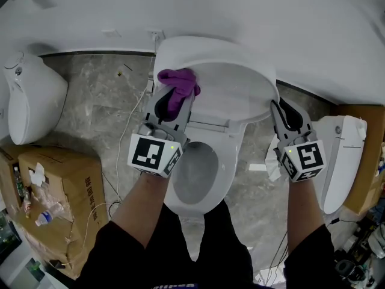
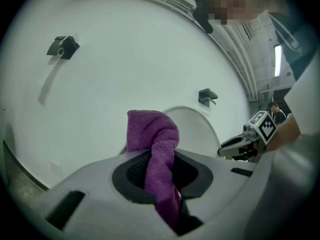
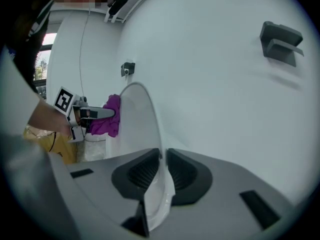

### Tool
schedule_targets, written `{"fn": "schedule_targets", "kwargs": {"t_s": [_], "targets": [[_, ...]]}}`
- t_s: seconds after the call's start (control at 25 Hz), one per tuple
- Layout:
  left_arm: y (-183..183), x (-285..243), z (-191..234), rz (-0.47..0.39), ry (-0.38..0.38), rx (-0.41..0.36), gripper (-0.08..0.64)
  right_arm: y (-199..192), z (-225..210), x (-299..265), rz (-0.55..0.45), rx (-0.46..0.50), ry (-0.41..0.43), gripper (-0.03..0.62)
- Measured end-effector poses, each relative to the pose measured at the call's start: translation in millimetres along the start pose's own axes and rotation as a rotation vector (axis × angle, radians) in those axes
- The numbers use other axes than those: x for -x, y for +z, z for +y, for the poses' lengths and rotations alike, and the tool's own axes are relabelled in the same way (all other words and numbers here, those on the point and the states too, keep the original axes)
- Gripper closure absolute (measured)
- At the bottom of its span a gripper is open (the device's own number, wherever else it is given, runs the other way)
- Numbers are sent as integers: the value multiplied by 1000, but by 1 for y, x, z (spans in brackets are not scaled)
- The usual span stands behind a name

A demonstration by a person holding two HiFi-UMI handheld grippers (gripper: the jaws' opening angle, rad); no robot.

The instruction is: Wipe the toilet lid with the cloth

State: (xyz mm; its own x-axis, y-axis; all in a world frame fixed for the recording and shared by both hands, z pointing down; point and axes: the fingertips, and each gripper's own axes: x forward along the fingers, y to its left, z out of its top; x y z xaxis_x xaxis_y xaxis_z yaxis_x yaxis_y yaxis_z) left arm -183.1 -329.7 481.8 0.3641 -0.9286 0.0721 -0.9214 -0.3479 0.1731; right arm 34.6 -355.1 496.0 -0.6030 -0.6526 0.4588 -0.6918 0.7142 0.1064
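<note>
toilet lid point(image 1: 231, 83) raised, glossy white oval, frame centre
left gripper point(image 1: 175, 98) clenched on fuzzy purple cloth point(image 1: 180, 82) against lid; right gripper point(image 1: 274, 105) pinching lid's thin right edge

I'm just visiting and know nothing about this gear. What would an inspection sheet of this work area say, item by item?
Surface: toilet lid raised, white, no marks visible.
Job's things: purple cloth at the lid's upper left edge.
Clutter: cardboard box and plastic bottle at left; crumpled white paper on the floor at right.
Grippers: left tongs shut on the cloth; right tongs clamped on the lid's right edge.
Cables: thin white cable on the floor left of the toilet.
Surroundings: grey stone floor, white wall, left white fixture, right white fixture.
</note>
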Motion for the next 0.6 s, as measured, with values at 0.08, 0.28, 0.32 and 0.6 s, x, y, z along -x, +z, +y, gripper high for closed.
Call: {"fn": "schedule_targets", "kwargs": {"t_s": [0.08,0.28,0.32,0.6], "targets": [[-3,6,10,-1,11,-8,491,1,0,-1,5,-5,-14,531],[-7,3,7,-27,56,23,491,0,0,0,9,-4,5,531],[-8,1,4,-34,71,31,491,0,0,0,2,-6,16,531],[-40,-37,-69,2,26,-27,491,4,2,-1,-57,-9,116,531]]}}
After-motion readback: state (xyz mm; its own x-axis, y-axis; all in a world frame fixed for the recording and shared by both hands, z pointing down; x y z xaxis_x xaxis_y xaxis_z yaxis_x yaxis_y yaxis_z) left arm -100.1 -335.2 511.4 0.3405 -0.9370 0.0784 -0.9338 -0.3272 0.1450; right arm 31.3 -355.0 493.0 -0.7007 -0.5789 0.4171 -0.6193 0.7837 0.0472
